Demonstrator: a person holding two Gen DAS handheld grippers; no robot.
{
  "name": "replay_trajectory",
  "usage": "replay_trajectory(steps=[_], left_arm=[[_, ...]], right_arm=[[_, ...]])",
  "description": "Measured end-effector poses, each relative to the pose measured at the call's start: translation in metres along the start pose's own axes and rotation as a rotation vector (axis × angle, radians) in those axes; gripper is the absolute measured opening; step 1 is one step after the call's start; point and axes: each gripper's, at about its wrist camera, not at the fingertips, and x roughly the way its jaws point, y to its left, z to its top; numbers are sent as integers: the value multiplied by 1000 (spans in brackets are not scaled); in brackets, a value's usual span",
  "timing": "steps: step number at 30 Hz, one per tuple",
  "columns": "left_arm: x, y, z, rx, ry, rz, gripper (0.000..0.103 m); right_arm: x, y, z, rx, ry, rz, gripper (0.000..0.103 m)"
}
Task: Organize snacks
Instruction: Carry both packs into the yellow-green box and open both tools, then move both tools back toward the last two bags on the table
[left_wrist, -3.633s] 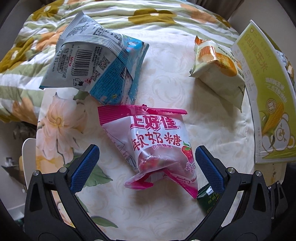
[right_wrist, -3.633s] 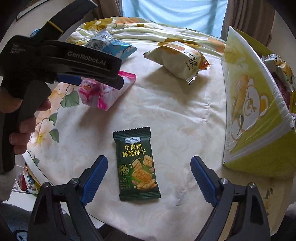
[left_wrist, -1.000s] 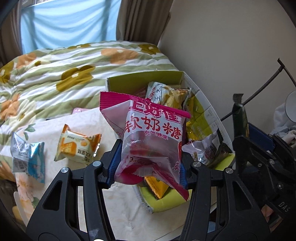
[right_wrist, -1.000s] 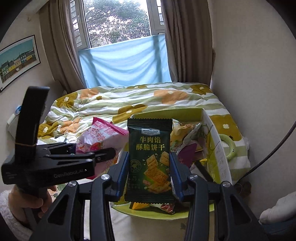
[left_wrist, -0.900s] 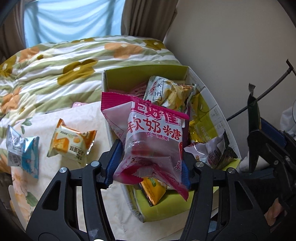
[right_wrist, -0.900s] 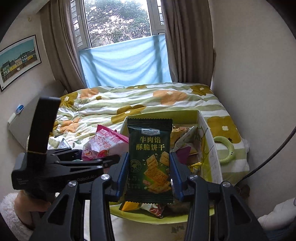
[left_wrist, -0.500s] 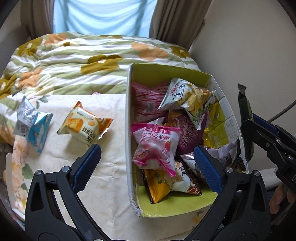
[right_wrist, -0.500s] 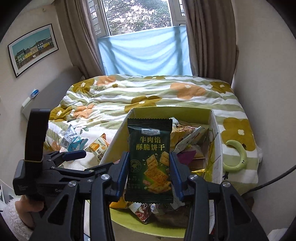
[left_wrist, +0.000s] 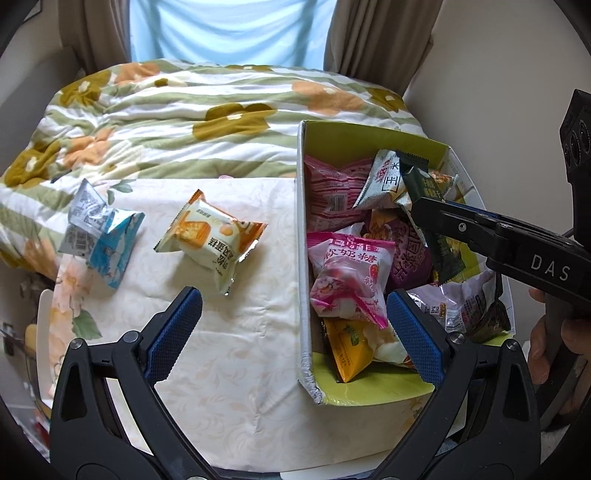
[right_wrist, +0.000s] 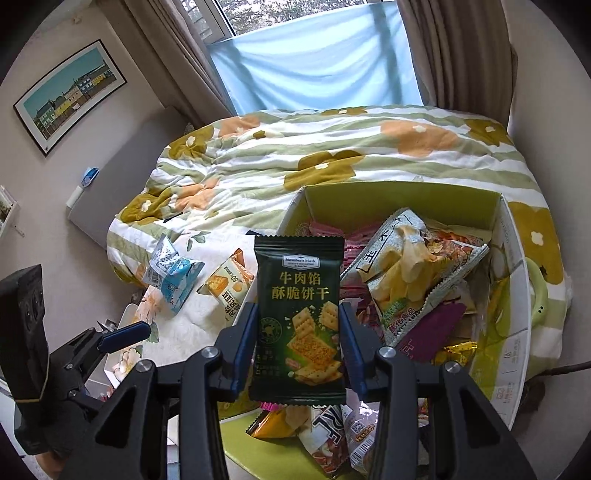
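green cracker pack hangs over the snack box

the right tool (right_wrist: 297, 350) has the dark green shiny cracker pack (right_wrist: 298, 317) between its blue pads (right_wrist: 243, 345). the pack stands up tall, its long side going up and down. the jaws have just been opening a little, but the pads look like they touch the pack's sides, so i think it is not let go yet.

right under and behind the pack is the yellow-green cardboard box (right_wrist: 511, 295), already piled with snack bags. so the pack only has to go straight down. the right hand (left_wrist: 550, 343) is the one over the box.

the left tool (left_wrist: 291, 325) is wide open and holds nothing. the pink candy bag with a strawberry on it (left_wrist: 347, 280) lies inside the box, just past that tool's right pad.

two snacks lie on the table with the cream flower cloth (left_wrist: 236, 369), to the left of the box wall: the orange and cream cake pack (left_wrist: 208, 240) and, further left, the blue and silver pouch (left_wrist: 101, 236). the left tool is nearer to both. the cake pack lies slanted, ahead of the tool's left pad. i think it comes next.
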Motion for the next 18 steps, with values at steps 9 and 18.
replay_trajectory(steps=[9, 18], left_arm=[[-7, -2, -3, 15, -6, 13, 100], [-35, -10, -12, 17, -46, 9, 100]], right_arm=[[-16, -6, -8, 72, -59, -23, 95], [-49, 1, -20, 5, -133, -90, 95]])
